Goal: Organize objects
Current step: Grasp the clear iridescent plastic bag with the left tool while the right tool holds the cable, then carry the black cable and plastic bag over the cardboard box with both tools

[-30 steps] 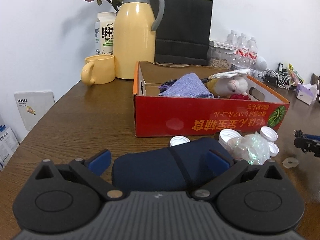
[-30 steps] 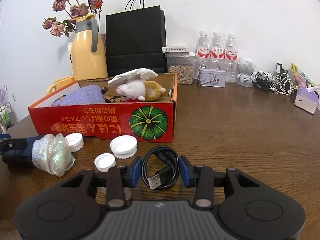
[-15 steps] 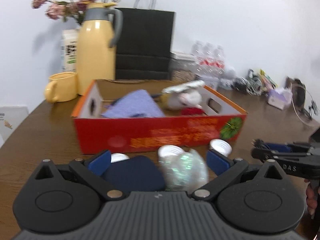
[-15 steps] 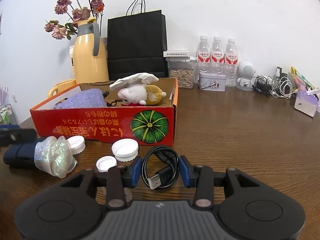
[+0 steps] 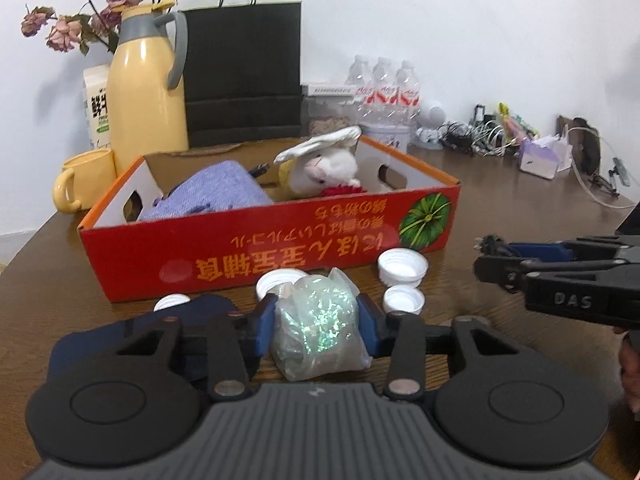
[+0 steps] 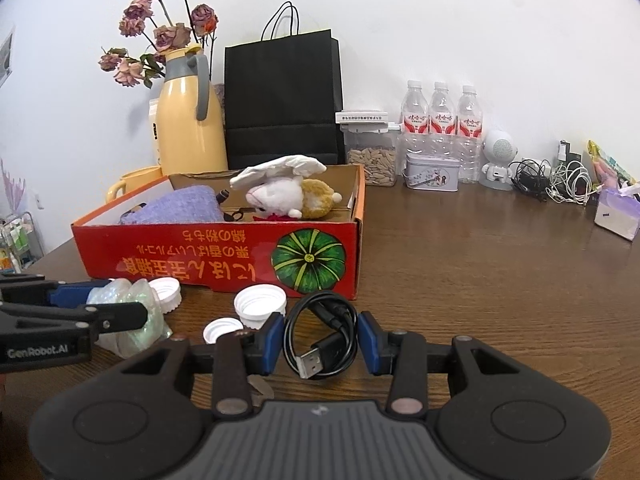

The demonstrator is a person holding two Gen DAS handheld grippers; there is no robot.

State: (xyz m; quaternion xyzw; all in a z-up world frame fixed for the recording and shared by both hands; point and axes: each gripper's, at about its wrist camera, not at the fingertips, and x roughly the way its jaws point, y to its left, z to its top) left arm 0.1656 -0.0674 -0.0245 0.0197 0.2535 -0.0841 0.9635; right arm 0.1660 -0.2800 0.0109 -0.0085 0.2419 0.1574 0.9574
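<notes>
On the table (image 6: 480,280), before the red box (image 5: 280,256), both grippers pinch their loads.

Left gripper (image 5: 318,326) has its blue pads against the sides of a shiny bag (image 5: 320,324), which sits beside a navy pouch (image 5: 200,312) and white caps (image 5: 402,266). Right gripper (image 6: 320,340) is closed around a coiled black cable (image 6: 320,332) lying just in front of the box's pumpkin corner; a plush toy (image 6: 280,196) and purple cloth (image 6: 176,210) lie inside the box.

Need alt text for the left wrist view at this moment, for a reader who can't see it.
The left gripper closes around a crumpled iridescent plastic bag on a wooden table, in front of a red cardboard box holding a plush toy and purple cloth. White bottle caps lie nearby; the right gripper enters from the right.
</notes>
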